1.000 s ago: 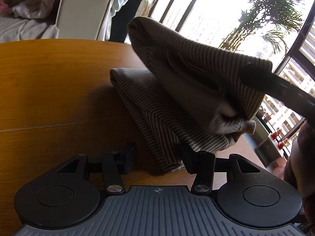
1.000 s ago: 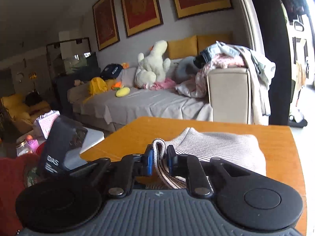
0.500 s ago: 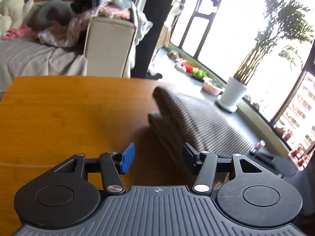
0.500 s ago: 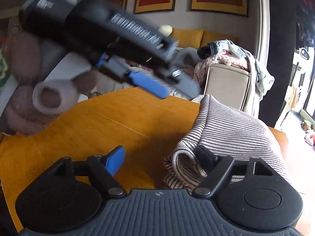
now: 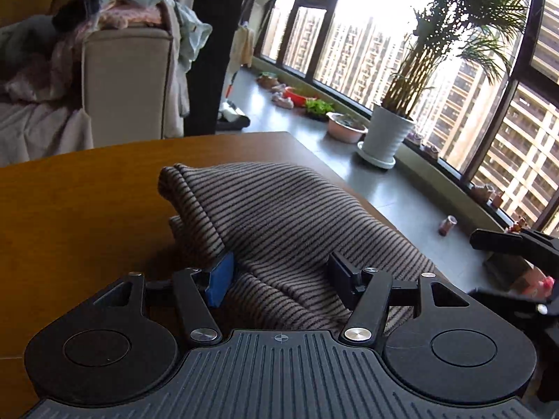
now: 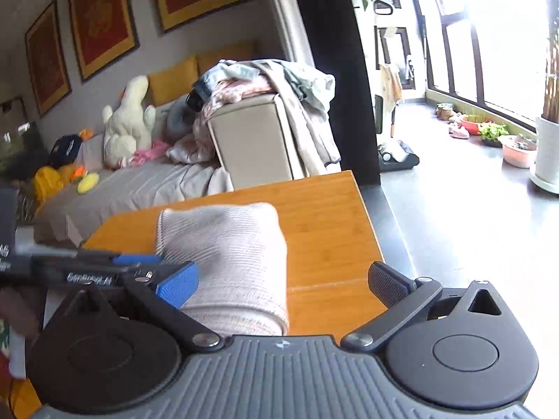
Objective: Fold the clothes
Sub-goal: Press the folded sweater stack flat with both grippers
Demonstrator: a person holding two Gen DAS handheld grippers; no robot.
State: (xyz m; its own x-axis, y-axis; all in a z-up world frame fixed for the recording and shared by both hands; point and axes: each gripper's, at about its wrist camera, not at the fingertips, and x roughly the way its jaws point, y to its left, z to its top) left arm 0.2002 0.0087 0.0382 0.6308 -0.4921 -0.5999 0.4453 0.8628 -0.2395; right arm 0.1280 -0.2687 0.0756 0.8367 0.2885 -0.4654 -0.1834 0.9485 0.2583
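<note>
A striped knit garment (image 5: pixel 286 223) lies folded in a thick bundle on the wooden table (image 5: pixel 70 209). My left gripper (image 5: pixel 279 279) is open, its fingers on either side of the bundle's near edge, holding nothing. In the right wrist view the same garment (image 6: pixel 234 255) looks pale beige, lying folded on the table (image 6: pixel 328 216). My right gripper (image 6: pixel 283 286) is wide open just above the garment's near end. The left gripper (image 6: pixel 139 265) shows at the garment's left side in that view.
The table's right edge (image 6: pixel 370 230) drops to a grey floor. A beige sofa arm (image 5: pixel 125 80) piled with clothes stands behind the table. A potted palm (image 5: pixel 387 136) and bowls sit by the windows. A sofa with soft toys (image 6: pixel 129 122) lies at the back left.
My right gripper let go of the garment's edge and opened wide; the lifted fold now lies flat on the bundle. My left gripper moved in around the bundle's near edge.
</note>
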